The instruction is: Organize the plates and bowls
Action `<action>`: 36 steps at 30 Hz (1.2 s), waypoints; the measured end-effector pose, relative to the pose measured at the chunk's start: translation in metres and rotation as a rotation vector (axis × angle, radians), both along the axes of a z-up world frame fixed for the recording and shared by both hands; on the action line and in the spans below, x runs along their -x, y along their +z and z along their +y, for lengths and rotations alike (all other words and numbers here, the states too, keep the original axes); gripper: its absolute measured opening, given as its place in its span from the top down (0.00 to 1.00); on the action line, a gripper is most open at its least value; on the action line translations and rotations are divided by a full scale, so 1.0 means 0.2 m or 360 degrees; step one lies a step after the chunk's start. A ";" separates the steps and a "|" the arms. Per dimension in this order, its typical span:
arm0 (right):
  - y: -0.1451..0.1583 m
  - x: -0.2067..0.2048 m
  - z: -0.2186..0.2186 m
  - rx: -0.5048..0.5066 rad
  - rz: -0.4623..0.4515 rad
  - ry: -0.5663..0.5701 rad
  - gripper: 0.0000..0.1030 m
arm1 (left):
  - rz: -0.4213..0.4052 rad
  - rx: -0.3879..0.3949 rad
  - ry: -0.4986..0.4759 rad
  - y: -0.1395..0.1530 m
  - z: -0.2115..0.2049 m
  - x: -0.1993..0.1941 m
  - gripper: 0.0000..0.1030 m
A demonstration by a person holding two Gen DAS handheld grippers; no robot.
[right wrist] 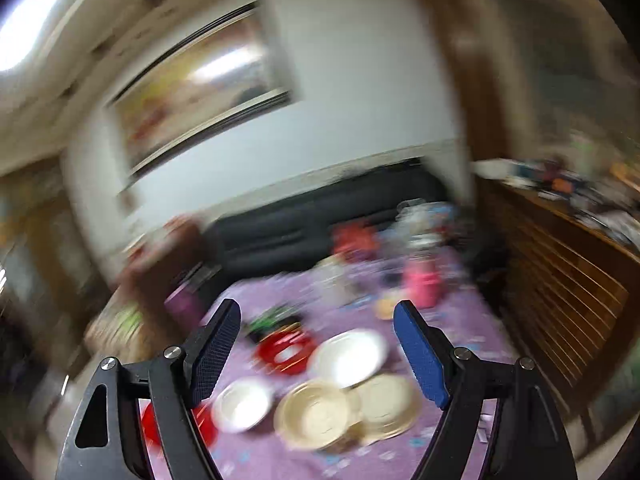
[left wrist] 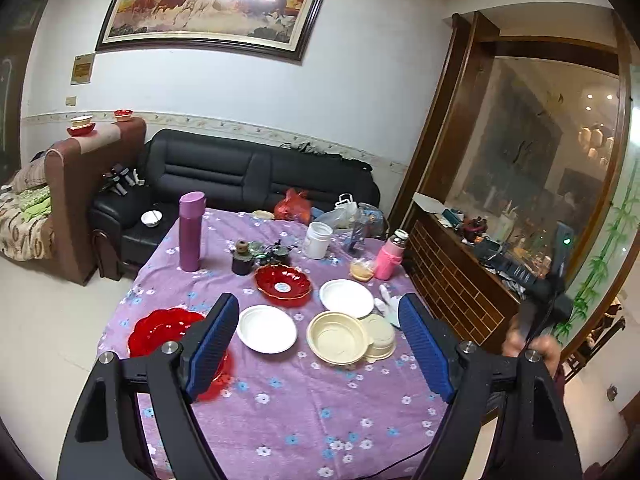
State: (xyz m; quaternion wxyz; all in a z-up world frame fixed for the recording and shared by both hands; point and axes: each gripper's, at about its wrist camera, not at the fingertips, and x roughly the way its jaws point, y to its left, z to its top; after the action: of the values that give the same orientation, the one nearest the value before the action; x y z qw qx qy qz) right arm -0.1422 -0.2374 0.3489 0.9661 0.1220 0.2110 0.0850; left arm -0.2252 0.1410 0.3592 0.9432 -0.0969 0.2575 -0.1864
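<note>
Cream bowl [left wrist: 338, 336]: on the purple cloth [left wrist: 288, 404], ahead of the left gripper [left wrist: 320, 312] and between its two fingers as seen from that camera; nothing in it. Touching its right side, a second cream bowl [left wrist: 380, 336], partly hidden behind it.

White bowl [left wrist: 267, 328]: just left of the cream bowl, apart from it, just beside the left finger [left wrist: 214, 344].

White plate [left wrist: 346, 298]: beyond the cream bowls, near the right finger [left wrist: 424, 344].

Red dish [left wrist: 283, 284]: farther out, left of the white plate, with a round label at its centre.

Red scalloped plate [left wrist: 164, 330]: at the near left, partly hidden by the left finger.

Left gripper: jaws spread wide, nothing between the pads, held above the cloth and clear of all the ware.

Right gripper [right wrist: 318, 340]: jaws likewise wide apart and holding nothing; its view is heavily blurred. Below and ahead of it lie the same cream bowls [right wrist: 316, 414], white bowl [right wrist: 242, 406], white plate [right wrist: 348, 358] and red dish [right wrist: 285, 350].

Farther out on the cloth: purple flask [left wrist: 191, 232] upright at the far left, white jar [left wrist: 318, 240], pink bottle [left wrist: 390, 256], orange bag [left wrist: 294, 206].

Beyond the table: black sofa [left wrist: 256, 172], a small white bowl [left wrist: 151, 218] on its left seat, and a framed horse painting [left wrist: 216, 4] on the wall.
</note>
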 end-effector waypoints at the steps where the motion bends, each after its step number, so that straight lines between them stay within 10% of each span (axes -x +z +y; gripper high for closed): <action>1: -0.01 0.00 0.07 0.0010 0.0032 0.0166 0.19 | 0.0008 0.0003 -0.0017 0.00 -0.01 0.00 0.20; 5: -0.14 0.02 0.35 0.0039 0.0176 0.0601 0.19 | 0.0080 0.0018 -0.0095 -0.08 -0.09 -0.03 0.16; 22: -1.10 -0.25 0.06 -0.0281 0.0790 0.0272 0.19 | 0.0788 0.0022 -0.0118 -0.97 -0.25 -1.08 0.16; 31: -1.38 -0.52 0.43 -0.0633 0.0935 0.0640 0.19 | 0.1001 -0.0098 0.0023 -1.36 -0.25 -1.51 0.16; 36: -1.46 -0.67 0.64 -0.0576 0.0951 0.0582 0.19 | 0.1081 -0.0100 0.0042 -1.49 -0.26 -1.69 0.25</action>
State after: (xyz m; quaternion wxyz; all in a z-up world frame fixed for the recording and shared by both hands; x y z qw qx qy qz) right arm -0.0075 -0.1090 0.0559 0.7940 0.2700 0.4827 0.2523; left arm 0.1126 0.0893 0.0621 0.8083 -0.1277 0.5613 -0.1234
